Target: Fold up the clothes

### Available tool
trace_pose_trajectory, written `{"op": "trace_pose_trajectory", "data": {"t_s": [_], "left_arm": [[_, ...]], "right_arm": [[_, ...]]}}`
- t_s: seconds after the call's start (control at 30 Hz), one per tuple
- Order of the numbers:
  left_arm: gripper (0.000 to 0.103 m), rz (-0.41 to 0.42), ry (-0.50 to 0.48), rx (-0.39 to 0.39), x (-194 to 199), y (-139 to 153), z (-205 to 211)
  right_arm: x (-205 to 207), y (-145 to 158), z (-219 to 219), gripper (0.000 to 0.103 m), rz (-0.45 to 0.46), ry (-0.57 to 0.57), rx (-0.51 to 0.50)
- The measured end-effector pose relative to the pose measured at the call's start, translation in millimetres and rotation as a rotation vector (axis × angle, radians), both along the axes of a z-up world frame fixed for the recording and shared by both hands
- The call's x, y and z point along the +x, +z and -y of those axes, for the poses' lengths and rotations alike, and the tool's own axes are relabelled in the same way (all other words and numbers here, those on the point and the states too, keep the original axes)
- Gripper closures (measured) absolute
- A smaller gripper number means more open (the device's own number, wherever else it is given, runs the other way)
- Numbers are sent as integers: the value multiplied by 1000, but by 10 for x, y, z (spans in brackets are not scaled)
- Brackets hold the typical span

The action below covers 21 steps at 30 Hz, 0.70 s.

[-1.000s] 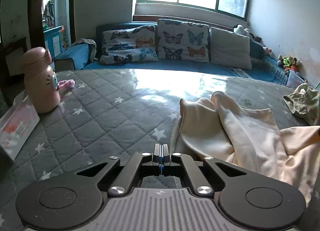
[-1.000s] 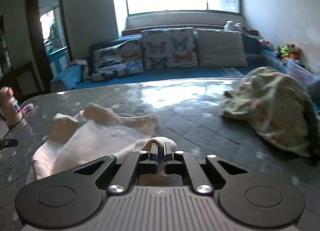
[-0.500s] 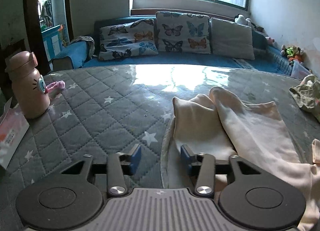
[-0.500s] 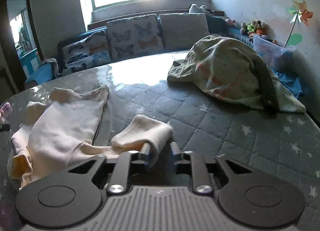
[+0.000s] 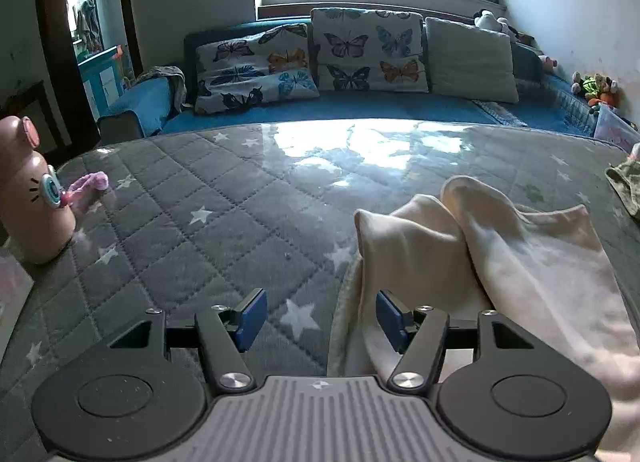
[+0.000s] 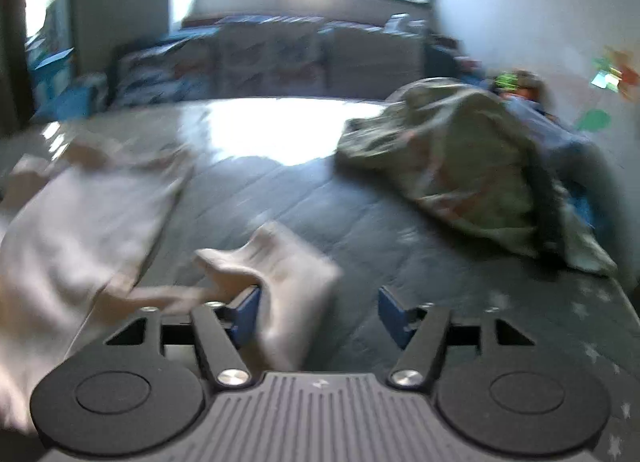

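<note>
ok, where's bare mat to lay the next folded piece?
Widest free patch: the quilted mat between the pink bottle and the cream garment, running back to the sofa. A narrower strip lies between the cream garment and the green pile. Crowded: right edge under that pile, and the left edge by the bottle.

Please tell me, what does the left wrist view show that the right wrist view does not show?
Only the left wrist view shows the pink bottle with a cat face, the open left gripper and sharp butterfly pillows. Only the right wrist view shows the whole green patterned garment, the open right gripper and a cream sleeve between its fingers. Both show the cream garment and the grey star-quilted mattress.
</note>
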<state>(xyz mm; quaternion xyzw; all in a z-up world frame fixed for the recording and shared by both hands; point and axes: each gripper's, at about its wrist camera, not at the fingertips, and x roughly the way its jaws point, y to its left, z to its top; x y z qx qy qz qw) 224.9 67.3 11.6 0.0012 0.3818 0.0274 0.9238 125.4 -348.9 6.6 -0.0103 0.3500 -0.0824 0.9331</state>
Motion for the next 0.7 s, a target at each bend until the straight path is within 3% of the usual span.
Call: {"op": "trace_pose_trajectory", "data": {"t_s": [0.2, 0.4, 0.57, 0.63, 0.7], "left_arm": [[39, 11, 8, -29, 191, -49, -22], [45, 28, -56, -42, 263, -89, 125], [91, 31, -98, -43, 282, -102, 197], [96, 36, -98, -34, 271, -100, 204], [100, 50, -84, -23, 237, -72, 196]], "right_arm": [[-21, 84, 172, 29, 46, -70, -22], [47, 72, 242, 27, 49, -134, -44], [55, 40, 406, 27, 31, -201, -32], [12, 51, 393, 26, 43, -176, -17], [-18, 64, 332, 17, 51, -110, 8]]}}
